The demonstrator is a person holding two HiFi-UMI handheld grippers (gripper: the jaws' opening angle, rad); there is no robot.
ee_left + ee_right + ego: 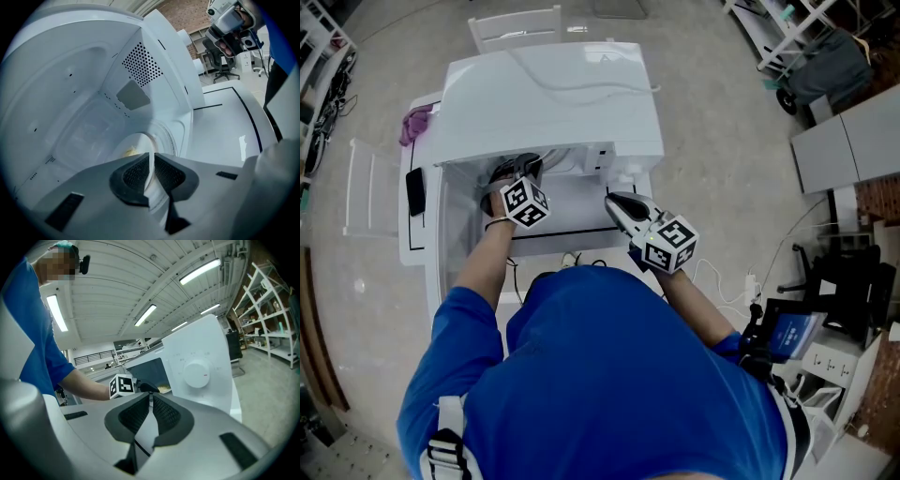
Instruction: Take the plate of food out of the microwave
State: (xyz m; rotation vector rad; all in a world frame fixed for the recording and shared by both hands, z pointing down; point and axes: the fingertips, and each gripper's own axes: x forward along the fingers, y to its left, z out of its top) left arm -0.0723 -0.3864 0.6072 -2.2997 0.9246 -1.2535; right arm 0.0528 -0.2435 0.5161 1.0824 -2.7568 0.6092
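The floor [722, 112] is grey and speckled. Metal shelves [274, 310] stand along one side of the big room. Long lights [199, 271] shine on the ceiling, and a brick wall [185, 11] shows far off behind a black office chair [220, 61].

A white worktop [581, 216] with thin black lines on it holds a white microwave [548, 94]. A purple cloth [416, 123] lies beside the microwave, on the left in the head view. The microwave has a round white knob [196, 372] on its front panel.

A person in a blue shirt [609, 375] leans over the worktop. The left tool [151, 158] reaches inside the microwave. Its two dark pads are clamped on the edge of the white plate [138, 143]. The plate is inside the microwave, low down on its floor, with some yellow food [130, 151] on it.

The right tool [150, 395] waits outside, in front of the microwave and over the worktop. Its jaws are together and hold nothing.
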